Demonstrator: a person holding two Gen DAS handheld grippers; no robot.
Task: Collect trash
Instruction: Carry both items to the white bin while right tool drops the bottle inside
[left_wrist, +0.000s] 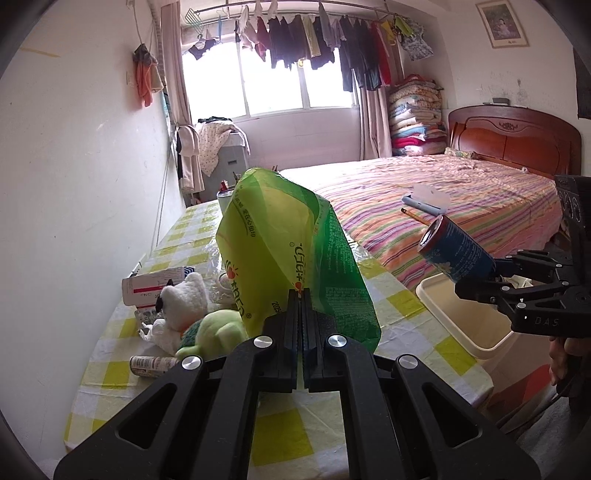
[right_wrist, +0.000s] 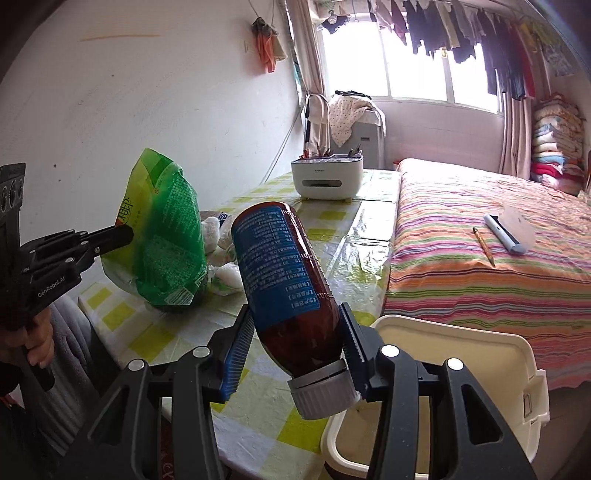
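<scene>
Left wrist view: low over the checked table (left_wrist: 417, 332), facing the window (left_wrist: 273, 81), its own gripper (left_wrist: 300, 295) close at bottom centre. Right wrist view: from the table's bed side, above the bin (right_wrist: 517, 354), angled toward frame left. Shared: table, window, striped bed (left_wrist: 461, 192); each view shows the other gripper.

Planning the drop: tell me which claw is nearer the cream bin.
Right. The right claw, shut on the brown bottle, hangs by the cream bin rim; the left claw holds the green bag over the table.
</scene>
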